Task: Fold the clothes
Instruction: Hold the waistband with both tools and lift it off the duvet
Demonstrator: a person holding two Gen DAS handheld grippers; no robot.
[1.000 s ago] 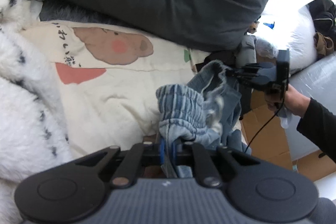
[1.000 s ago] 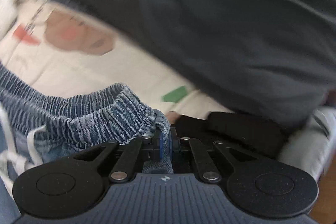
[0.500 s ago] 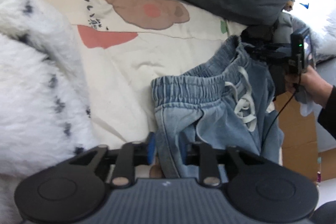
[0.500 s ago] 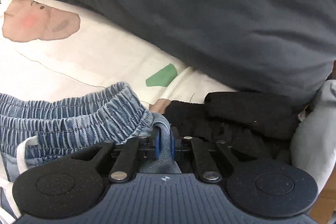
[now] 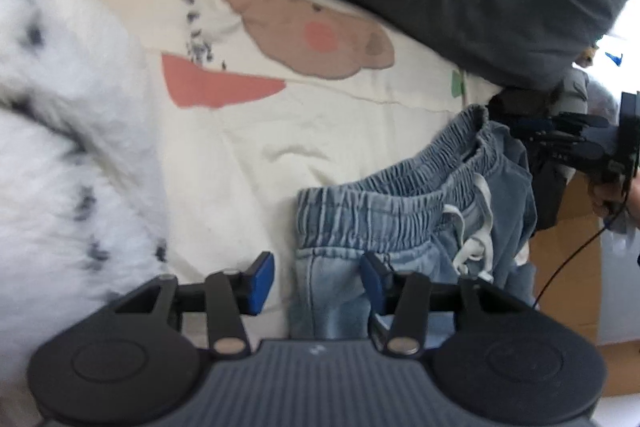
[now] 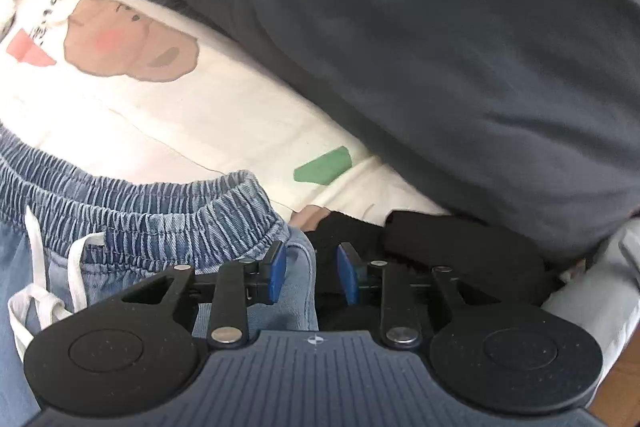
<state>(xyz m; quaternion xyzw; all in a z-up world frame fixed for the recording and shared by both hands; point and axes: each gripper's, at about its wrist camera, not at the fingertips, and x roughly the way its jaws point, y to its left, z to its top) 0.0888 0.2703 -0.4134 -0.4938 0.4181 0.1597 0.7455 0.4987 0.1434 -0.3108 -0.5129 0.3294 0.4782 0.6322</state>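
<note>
Light blue denim shorts (image 5: 404, 215) with an elastic waistband and white drawstring (image 5: 474, 231) lie on a cream printed sheet (image 5: 248, 147). My left gripper (image 5: 316, 277) hovers over the shorts' left edge, its jaws opening, denim lying loose between the blue pads (image 5: 260, 279). In the right wrist view the waistband's right corner (image 6: 240, 215) lies by my right gripper (image 6: 312, 273), whose jaws are opening too; a fold of denim (image 6: 300, 267) sits between them, unpressed. The right gripper (image 5: 560, 135) also shows at the right edge of the left wrist view, held by a hand.
A big dark grey pillow (image 6: 420, 47) lies behind the shorts. White fluffy spotted fabric (image 5: 68, 155) fills the left. A black garment (image 6: 440, 247) lies right of the shorts. A cardboard box (image 5: 568, 287) stands off the bed's right edge.
Both grippers were shut on the shorts' waistband and held it up. They lowered it onto the sheet and let go, and the shorts now lie spread flat.
</note>
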